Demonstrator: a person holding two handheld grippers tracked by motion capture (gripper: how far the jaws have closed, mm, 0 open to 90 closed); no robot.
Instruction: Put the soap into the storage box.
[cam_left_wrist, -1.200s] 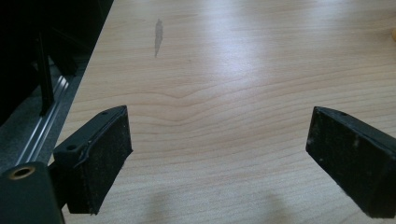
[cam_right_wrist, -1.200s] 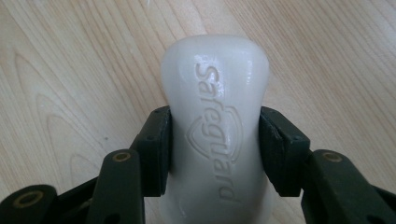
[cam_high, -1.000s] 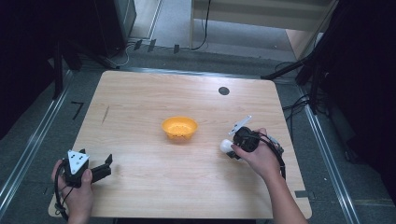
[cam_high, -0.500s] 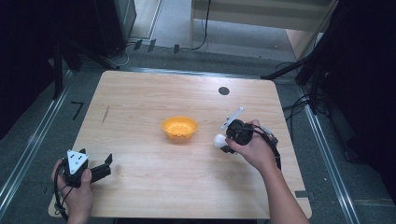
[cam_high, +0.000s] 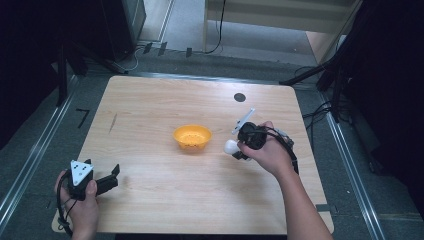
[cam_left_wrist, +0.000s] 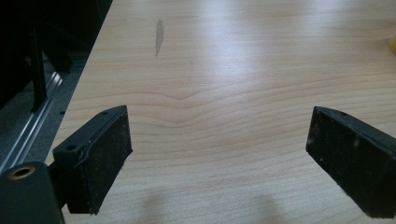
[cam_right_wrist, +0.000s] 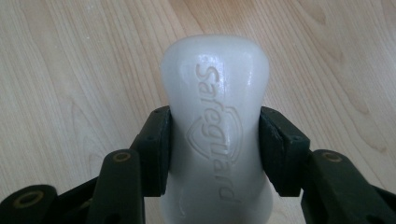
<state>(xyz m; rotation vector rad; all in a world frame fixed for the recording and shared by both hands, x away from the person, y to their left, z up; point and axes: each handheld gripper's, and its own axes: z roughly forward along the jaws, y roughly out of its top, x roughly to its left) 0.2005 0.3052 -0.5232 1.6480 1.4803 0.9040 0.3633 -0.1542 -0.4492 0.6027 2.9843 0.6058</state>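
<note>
Right gripper clamped on white soap bar, beside orange bowl; left gripper jaws wide apart, empty, over table.

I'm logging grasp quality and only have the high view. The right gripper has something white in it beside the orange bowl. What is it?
Observer: A white bar of soap, with "Safeguard" embossed on its face.
Operator: How is the right gripper holding it?
Observer: In the right gripper view, the right gripper has one jaw pressed on each long side, at the bar's narrowed waist.
Operator: Is the left gripper holding anything?
Observer: No. In the left gripper view, the left gripper has its jaws spread wide with bare wooden table between them.
</note>
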